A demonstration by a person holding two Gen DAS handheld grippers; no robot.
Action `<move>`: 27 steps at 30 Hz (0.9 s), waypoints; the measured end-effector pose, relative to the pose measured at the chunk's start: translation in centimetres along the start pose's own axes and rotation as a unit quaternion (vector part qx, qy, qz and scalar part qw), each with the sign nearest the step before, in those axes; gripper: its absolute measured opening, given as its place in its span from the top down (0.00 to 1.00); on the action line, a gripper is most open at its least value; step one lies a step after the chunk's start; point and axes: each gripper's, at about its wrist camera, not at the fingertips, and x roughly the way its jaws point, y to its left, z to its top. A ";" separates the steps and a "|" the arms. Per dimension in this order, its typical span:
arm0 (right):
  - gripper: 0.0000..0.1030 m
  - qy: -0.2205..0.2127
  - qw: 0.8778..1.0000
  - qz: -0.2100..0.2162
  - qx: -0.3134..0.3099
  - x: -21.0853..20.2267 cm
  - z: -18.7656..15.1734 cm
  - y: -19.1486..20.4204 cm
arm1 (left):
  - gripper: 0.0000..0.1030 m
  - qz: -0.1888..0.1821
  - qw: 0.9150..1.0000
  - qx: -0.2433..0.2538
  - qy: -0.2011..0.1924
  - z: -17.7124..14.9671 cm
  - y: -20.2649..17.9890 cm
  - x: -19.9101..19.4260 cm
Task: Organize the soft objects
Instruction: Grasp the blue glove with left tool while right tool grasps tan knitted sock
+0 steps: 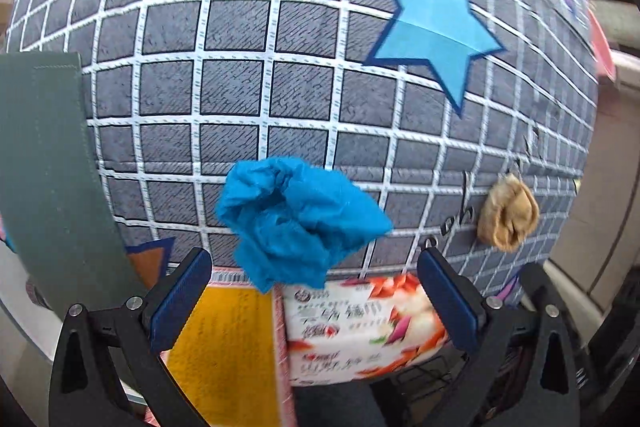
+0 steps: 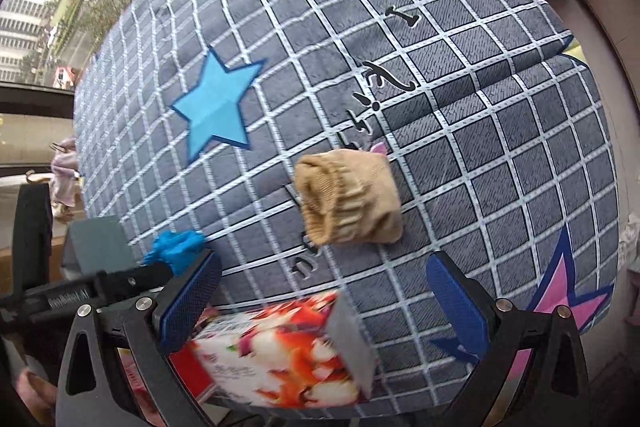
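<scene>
While both claws, left (image 1: pixel 314 303) and right (image 2: pixel 324 301), hang wide and empty, we judge pickup next: blue cloth (image 1: pixel 298 221) at twelve o'clock, tan sock (image 2: pixel 349 197) likewise, on the mat (image 1: pixel 240 87).

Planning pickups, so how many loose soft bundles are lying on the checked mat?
2: a crumpled blue cloth near the mat's front edge, and a rolled tan sock further along by the printed lettering. Others may lie outside view.

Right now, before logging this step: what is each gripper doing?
Left gripper: open, holding nothing; the blue cloth lies ahead of it.
Right gripper: open, holding nothing; the tan sock lies ahead.
</scene>
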 end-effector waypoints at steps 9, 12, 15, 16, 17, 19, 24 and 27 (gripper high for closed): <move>0.00 0.018 0.999 -0.022 -0.042 3.8 2.0 0.2 | 0.00 0.010 0.997 -0.070 0.031 1.4 -0.1 3.6; 0.00 0.029 0.998 -0.027 -0.048 5.0 2.7 0.1 | 0.00 0.018 0.996 -0.086 0.033 1.4 -0.1 4.6; 0.00 0.034 0.997 -0.035 -0.054 5.9 2.9 0.0 | 0.00 0.017 0.994 -0.098 0.035 1.4 0.0 5.5; 0.00 0.036 0.997 -0.036 -0.054 6.1 2.9 -0.2 | 0.00 0.019 0.994 -0.101 0.037 1.5 0.1 6.1; 0.00 0.038 0.997 -0.038 -0.054 6.3 3.0 -0.3 | 0.00 0.022 0.994 -0.103 0.038 1.6 0.1 6.5; 0.00 0.039 0.997 -0.042 -0.054 6.5 3.0 -0.6 | 0.00 0.031 0.993 -0.106 0.040 1.8 -0.4 7.5; 0.00 0.040 0.996 -0.043 -0.062 6.5 3.1 -0.9 | 0.00 0.044 0.991 -0.114 0.044 2.2 -1.0 8.6; 0.00 0.038 0.996 -0.045 -0.073 6.5 3.3 -0.7 | 0.00 0.048 0.990 -0.119 0.052 2.8 -1.4 9.0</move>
